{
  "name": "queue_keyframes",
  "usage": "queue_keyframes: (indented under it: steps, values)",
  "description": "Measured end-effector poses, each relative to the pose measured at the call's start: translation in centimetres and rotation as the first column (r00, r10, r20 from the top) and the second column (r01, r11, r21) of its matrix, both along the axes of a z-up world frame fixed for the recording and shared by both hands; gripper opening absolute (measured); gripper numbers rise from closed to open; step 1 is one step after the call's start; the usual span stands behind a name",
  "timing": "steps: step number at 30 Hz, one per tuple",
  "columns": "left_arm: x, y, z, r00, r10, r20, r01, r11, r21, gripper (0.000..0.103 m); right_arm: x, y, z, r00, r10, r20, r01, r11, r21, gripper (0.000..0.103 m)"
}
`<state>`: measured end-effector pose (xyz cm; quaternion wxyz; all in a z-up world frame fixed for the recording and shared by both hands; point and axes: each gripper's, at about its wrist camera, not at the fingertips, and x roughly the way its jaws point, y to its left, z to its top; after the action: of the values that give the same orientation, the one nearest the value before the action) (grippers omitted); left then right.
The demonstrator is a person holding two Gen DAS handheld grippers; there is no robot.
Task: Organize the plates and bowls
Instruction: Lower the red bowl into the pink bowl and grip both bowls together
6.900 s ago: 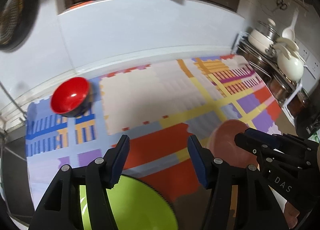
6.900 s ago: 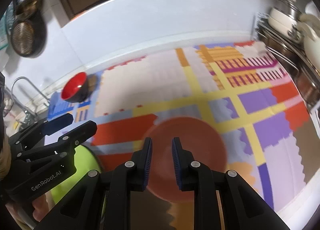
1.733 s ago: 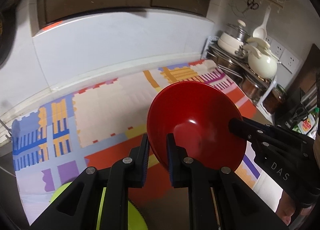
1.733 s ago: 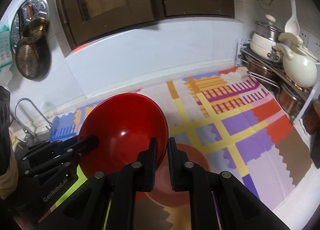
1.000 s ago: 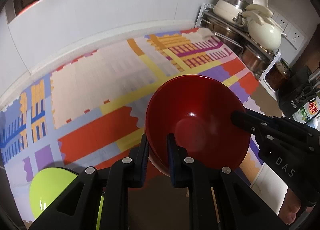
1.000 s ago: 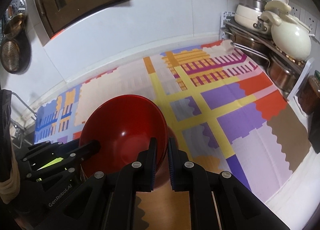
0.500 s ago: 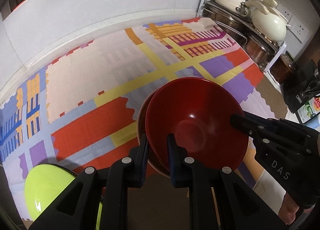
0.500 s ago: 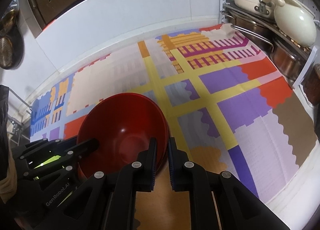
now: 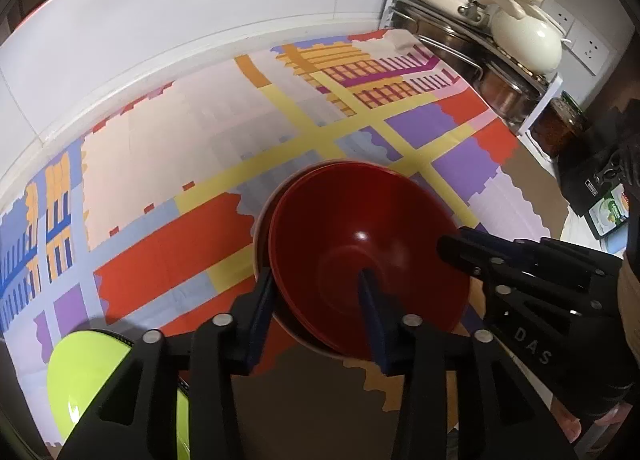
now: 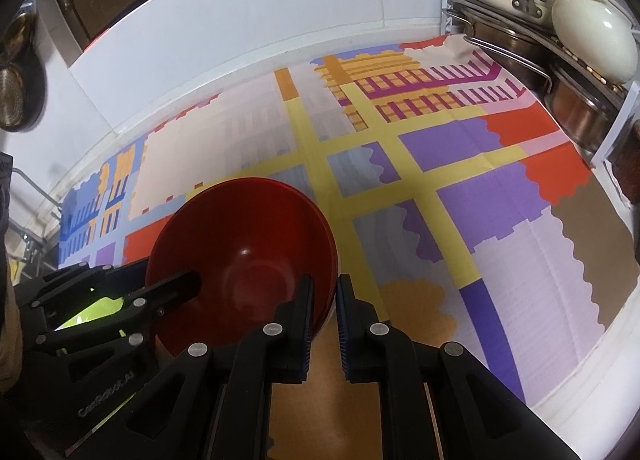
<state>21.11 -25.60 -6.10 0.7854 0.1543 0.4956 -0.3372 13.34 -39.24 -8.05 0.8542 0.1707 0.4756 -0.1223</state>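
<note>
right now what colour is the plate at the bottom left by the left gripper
Bright lime green plate, clearest in the left wrist view.

"DAS" on right hand-held gripper (image 9: 460, 248); "GenRobot.AI" on left hand-held gripper (image 10: 188, 280)

A glossy red bowl (image 9: 360, 256) sits upright, nested in a paler bowl (image 9: 262, 244) at lower centre of the left wrist view, while a lime-green plate (image 9: 88, 384) lies flat at lower left.
</note>
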Motion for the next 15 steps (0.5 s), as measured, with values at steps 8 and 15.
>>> queue_keyframes:
  steps: [8, 15]
  values:
    - [-0.2, 0.3, 1.4, 0.999, -0.001, 0.047, 0.002, 1.000, -0.014, 0.053, -0.3, 0.2, 0.4, 1.000, 0.008, 0.016, -0.008, 1.000, -0.006, 0.023]
    - [-0.2, 0.8, 2.2, 0.999, 0.007, 0.050, -0.005, 1.000, -0.031, 0.054, -0.5, 0.5, 1.7, 0.999, 0.006, 0.051, -0.005, 1.000, -0.018, 0.023]
